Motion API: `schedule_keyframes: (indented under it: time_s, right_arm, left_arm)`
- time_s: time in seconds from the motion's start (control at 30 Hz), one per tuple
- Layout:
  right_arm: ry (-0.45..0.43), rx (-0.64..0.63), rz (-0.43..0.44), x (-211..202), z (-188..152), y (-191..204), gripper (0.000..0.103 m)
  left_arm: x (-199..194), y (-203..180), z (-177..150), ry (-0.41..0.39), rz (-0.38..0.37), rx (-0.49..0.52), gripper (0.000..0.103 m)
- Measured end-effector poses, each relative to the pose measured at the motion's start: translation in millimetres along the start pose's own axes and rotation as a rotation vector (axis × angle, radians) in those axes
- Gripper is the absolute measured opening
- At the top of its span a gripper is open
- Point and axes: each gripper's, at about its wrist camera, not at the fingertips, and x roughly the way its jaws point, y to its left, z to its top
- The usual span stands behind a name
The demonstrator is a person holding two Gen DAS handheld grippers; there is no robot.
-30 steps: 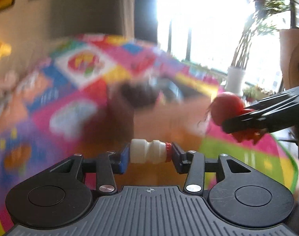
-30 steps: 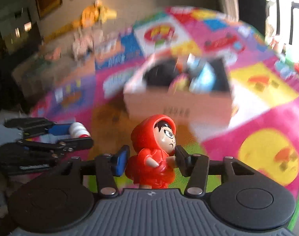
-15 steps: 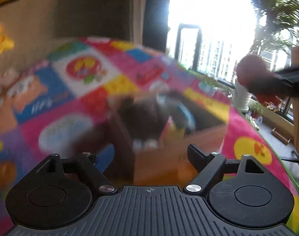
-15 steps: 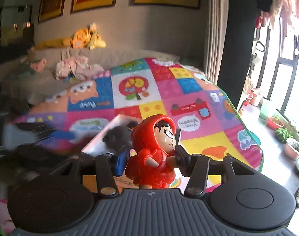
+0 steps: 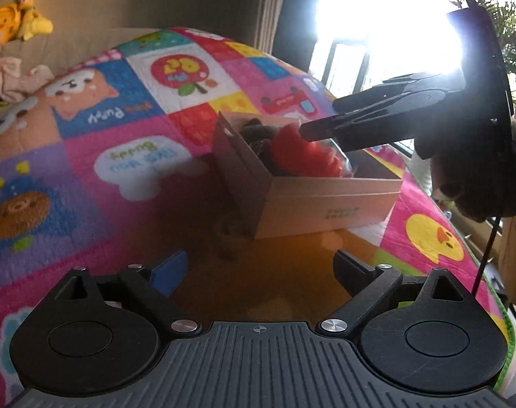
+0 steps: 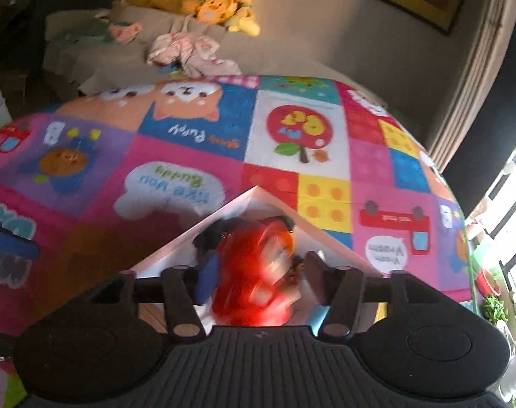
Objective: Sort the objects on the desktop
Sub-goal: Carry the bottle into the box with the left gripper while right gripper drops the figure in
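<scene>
Left tongs (image 5: 258,265): spread wide with nothing between them, hovering low over the orange patch of the play mat, short of the box.
Right tongs (image 6: 261,272): parted around a red hooded figurine (image 6: 254,282); the blur hides whether the pads touch it. In the left wrist view they reach in from the right over the open top of the box.
Red hooded figurine: motion-smeared in the right wrist view, and seen from the left wrist view as a red shape (image 5: 302,156) inside the box, just under the tips of the right tongs.
Box (image 5: 326,200): a pale cardboard box with its top open, standing on the mat with one corner turned toward the left tongs; faint print marks its near wall.
Box contents: the red figurine beside a dark, rounded item (image 5: 258,129) at the far-left end; what that item is cannot be told. A scrap of light blue shows at the near edge in the right wrist view.
Play mat (image 5: 88,156): bright patchwork squares with a puppy, a tree, speech clouds and a yellow duck.
Background: a beige sofa (image 6: 292,54) carrying a yellow plush toy (image 6: 220,10) and crumpled pink clothes (image 6: 186,51); a glaring window with a potted plant (image 5: 506,44) to the right.
</scene>
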Motion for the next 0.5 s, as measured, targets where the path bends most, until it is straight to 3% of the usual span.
schedule_keyframes:
  time_s: [0.2,0.37,0.5]
  right_arm:
    - [0.039,0.096,-0.010,-9,-21,-9,0.074]
    - [0.063,0.336,0.006,-35,-59,-19,0.086]
    - [0.050,0.457,-0.058,-56,-98,2,0.101]
  left_arm:
    - [3,1,-5,0.013,-0.010,-0.008,0.100]
    - [-1,-8,-8,0.005,0.027,0.027,0.103]
    - [3,-16,-8,-0.008,0.092,0.048,0.103]
